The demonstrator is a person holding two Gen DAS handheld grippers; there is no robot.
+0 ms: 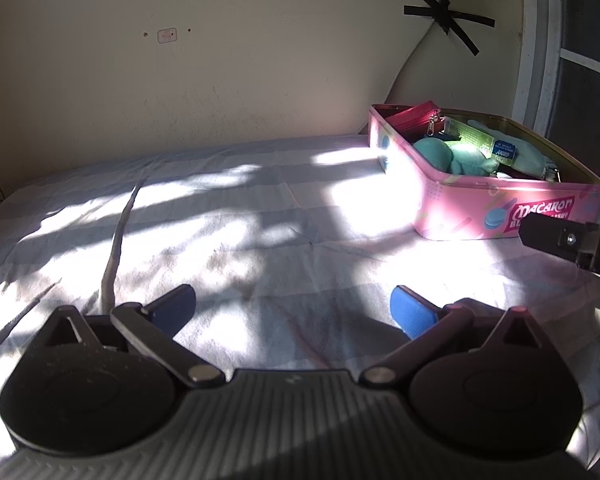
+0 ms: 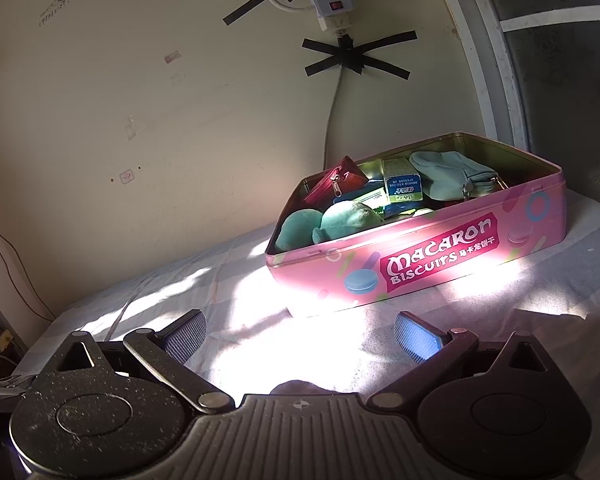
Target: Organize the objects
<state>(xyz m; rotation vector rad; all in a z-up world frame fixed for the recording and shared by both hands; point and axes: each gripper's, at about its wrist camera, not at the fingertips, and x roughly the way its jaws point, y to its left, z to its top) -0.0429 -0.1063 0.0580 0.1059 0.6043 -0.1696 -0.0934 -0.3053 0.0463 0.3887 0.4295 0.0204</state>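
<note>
A pink Macaron Biscuits tin (image 2: 440, 256) stands open on the cloth-covered table, ahead and right of my right gripper (image 2: 300, 338). It holds a teal plush toy (image 2: 340, 220), a red zip pouch (image 2: 336, 184), a small green-and-white box (image 2: 402, 188) and a mint pouch (image 2: 448, 174). The tin also shows in the left wrist view (image 1: 512, 208), far right. My left gripper (image 1: 294, 312) is open and empty over bare cloth. My right gripper is open and empty, short of the tin. A black part of the right gripper (image 1: 560, 240) shows at the right edge of the left wrist view.
A pale striped cloth (image 1: 220, 220) covers the table, with a long crease at the left. The wall (image 1: 260, 60) rises just behind. A power strip and cable taped with black tape (image 2: 352, 56) hang above the tin. A window frame (image 2: 496, 60) stands at the right.
</note>
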